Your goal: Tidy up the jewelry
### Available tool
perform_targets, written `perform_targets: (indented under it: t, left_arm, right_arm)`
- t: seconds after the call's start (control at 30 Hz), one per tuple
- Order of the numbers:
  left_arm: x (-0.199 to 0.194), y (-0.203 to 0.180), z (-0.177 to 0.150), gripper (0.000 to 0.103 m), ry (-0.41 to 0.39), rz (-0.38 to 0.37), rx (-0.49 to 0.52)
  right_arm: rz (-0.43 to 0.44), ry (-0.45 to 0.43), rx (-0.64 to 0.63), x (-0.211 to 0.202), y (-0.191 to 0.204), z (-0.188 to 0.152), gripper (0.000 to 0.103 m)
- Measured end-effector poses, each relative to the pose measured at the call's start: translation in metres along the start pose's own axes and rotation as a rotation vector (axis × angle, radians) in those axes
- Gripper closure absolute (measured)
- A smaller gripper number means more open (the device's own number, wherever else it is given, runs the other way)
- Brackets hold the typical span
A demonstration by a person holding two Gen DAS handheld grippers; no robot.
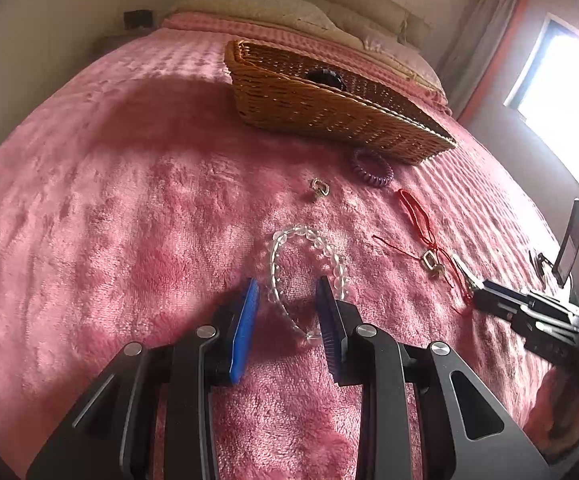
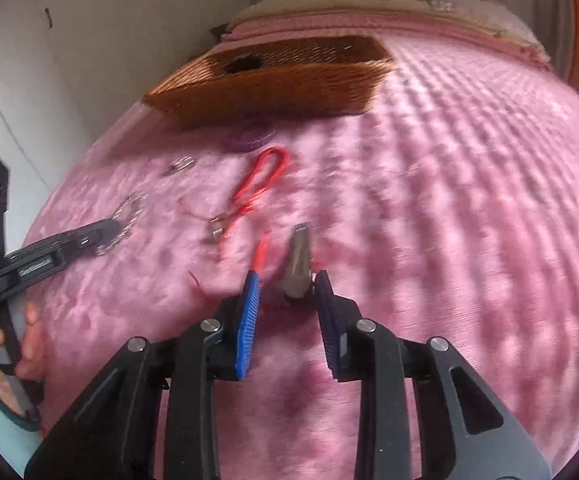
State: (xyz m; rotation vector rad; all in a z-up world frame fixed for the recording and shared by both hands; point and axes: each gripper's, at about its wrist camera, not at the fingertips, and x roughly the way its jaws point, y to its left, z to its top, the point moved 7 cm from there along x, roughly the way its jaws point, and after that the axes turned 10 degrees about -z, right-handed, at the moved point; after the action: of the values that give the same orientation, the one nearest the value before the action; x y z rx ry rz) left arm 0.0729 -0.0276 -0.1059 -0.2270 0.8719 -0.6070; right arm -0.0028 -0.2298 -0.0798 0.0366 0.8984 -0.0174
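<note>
A clear bead bracelet lies on the pink blanket, its near part between the fingers of my open left gripper. A red cord bracelet with a gold charm lies to its right; it also shows in the right wrist view. My right gripper is open, with a silver metal clip between its fingers, close to the right one. The right gripper also shows in the left wrist view. A wicker basket holding a dark item stands farther back.
A purple coil hair tie lies beside the basket's front edge. A small gold ring piece lies left of it. Pillows are at the bed's head. A window is at the right. The right wrist view is blurred.
</note>
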Motion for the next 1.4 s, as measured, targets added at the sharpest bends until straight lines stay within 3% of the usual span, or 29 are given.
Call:
perform_targets:
  t: [0.1, 0.43, 0.47, 0.53, 0.6, 0.8, 1.0, 1.17, 1.4]
  left_arm:
    - [-0.001, 0.0, 0.0, 0.076, 0.0, -0.001, -0.001]
    - [0.003, -0.004, 0.004, 0.074, 0.031, 0.021, 0.02]
    - [0.005, -0.006, 0.004, 0.074, 0.038, 0.044, 0.035]
    - [0.007, -0.008, 0.005, 0.097, 0.042, 0.115, 0.067]
    - [0.006, -0.011, 0.006, 0.098, 0.032, 0.128, 0.084]
    - [-0.023, -0.024, 0.021, 0.098, -0.071, 0.007, 0.079]
    - [-0.049, -0.049, 0.055, 0.098, -0.187, -0.055, 0.115]
    - [-0.062, -0.072, 0.104, 0.098, -0.267, -0.102, 0.166]
    - [-0.023, -0.072, 0.183, 0.098, -0.318, -0.11, 0.173]
  right_arm:
    - [-0.049, -0.008, 0.003, 0.001, 0.001, -0.003, 0.077]
    - [-0.077, 0.006, 0.043, 0.011, -0.005, 0.005, 0.077]
    - [-0.076, 0.004, 0.036, 0.013, -0.003, 0.005, 0.083]
    - [-0.09, -0.01, 0.008, 0.011, 0.001, 0.005, 0.087]
    - [-0.084, -0.033, 0.007, 0.005, 0.003, 0.005, 0.087]
    - [-0.014, -0.09, 0.073, -0.02, -0.009, 0.018, 0.087]
    - [0.001, -0.192, 0.093, -0.052, -0.013, 0.049, 0.087]
    - [-0.003, -0.257, 0.087, -0.058, -0.012, 0.09, 0.087]
    - [-0.007, -0.281, 0.072, -0.022, -0.008, 0.166, 0.087]
